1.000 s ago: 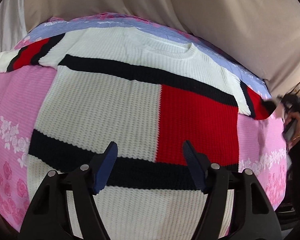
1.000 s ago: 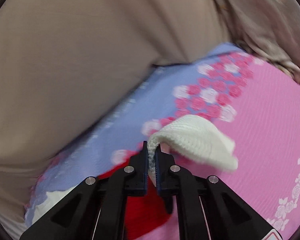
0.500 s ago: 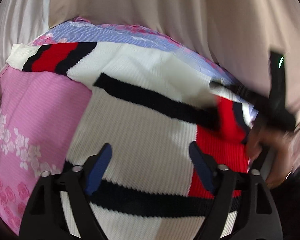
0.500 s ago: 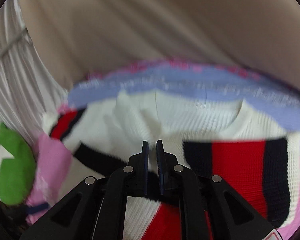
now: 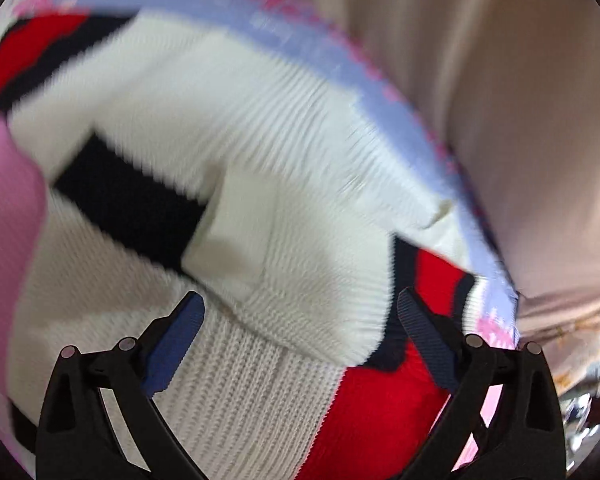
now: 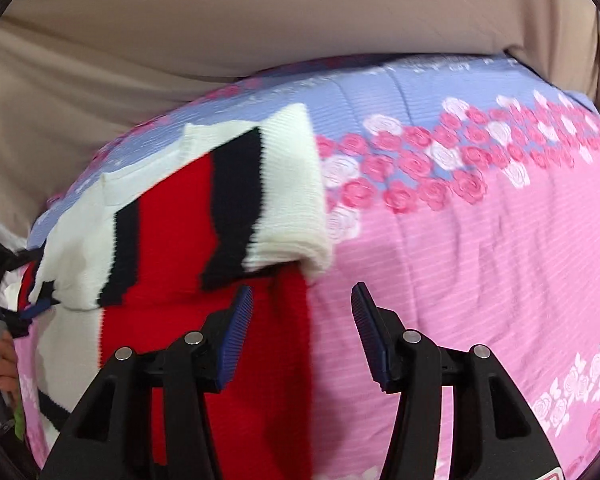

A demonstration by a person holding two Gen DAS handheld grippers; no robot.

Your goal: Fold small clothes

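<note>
looking down along our left gripper [image 5: 298, 312], we see its jaws spread wide and opening, with nothing pinched – the blue pads [image 5: 176, 344] stand apart above the knit, one at the lower left of the frame, the other at the lower right. the sweater [image 5: 236, 392] fills most of this blurred view: white ribbed knit in the middle, a black band across the left centre, a red block at the lower right. one sleeve [image 5: 300, 240] lies folded in over the body, its white cuff end reaching the centre of the frame, and the other sleeve's red and black stripes show at the upper left.

from our right gripper [image 6: 302, 328], the jaws are also opening, with no cloth between them. its left pad hangs over the red panel at the lower centre; its right pad hangs over the bare pink bedspread [image 6: 480, 272]. the folded sleeve [image 6: 236, 208] – red, black and white – lies across the body of the sweater [image 6: 228, 360] at the centre left of the frame, its white cuff at the garment's right edge. roses run in a band across the upper right, where the cover turns lilac. a beige curtain [image 6: 220, 20] hangs behind the bed. at the far left edge we glimpse our left hand [image 6: 2, 364] on its gripper's handle.
</note>
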